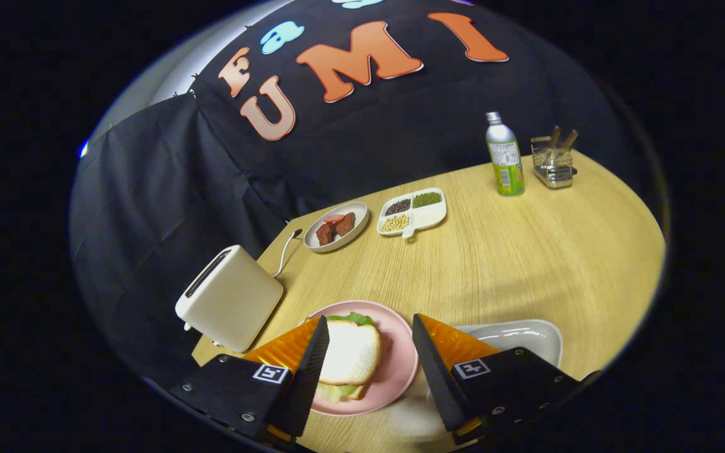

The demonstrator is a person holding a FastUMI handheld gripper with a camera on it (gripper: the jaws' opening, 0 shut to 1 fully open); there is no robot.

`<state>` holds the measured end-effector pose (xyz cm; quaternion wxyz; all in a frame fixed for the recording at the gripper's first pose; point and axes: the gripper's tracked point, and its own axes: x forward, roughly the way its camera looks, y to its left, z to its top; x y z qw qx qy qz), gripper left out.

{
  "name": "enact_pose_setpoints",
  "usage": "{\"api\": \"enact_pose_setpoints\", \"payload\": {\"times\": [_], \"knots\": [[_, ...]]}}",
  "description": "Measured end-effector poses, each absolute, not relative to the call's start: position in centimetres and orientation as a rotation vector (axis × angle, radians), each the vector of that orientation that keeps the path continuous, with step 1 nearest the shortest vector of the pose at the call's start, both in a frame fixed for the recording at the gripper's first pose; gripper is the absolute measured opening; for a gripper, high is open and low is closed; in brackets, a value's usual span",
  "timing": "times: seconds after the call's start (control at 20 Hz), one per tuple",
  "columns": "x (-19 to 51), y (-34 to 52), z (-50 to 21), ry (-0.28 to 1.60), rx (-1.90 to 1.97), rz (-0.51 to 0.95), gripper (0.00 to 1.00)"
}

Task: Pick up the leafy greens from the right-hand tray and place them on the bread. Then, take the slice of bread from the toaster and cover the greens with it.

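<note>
Tongs (365, 365) stand wide and empty over my round pink plate (400, 371); white bread slice (351, 352) already caps the green leaves (353, 318). Beyond, cream toaster (229, 305) sits on the wooden tabletop (526, 251).

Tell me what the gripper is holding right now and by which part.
Nothing is held. The gripper is open, its fingers apart above the pink plate; the bread slice lies on the greens between them, untouched.
</note>
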<state>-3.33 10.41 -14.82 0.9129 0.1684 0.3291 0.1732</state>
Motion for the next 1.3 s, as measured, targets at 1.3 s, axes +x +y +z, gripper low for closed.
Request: {"api": "enact_pose_setpoints", "payload": {"times": [1.3], "knots": [[-2.1, 3.3, 2.1, -0.060, 0.024, 0.181, 0.93]]}}
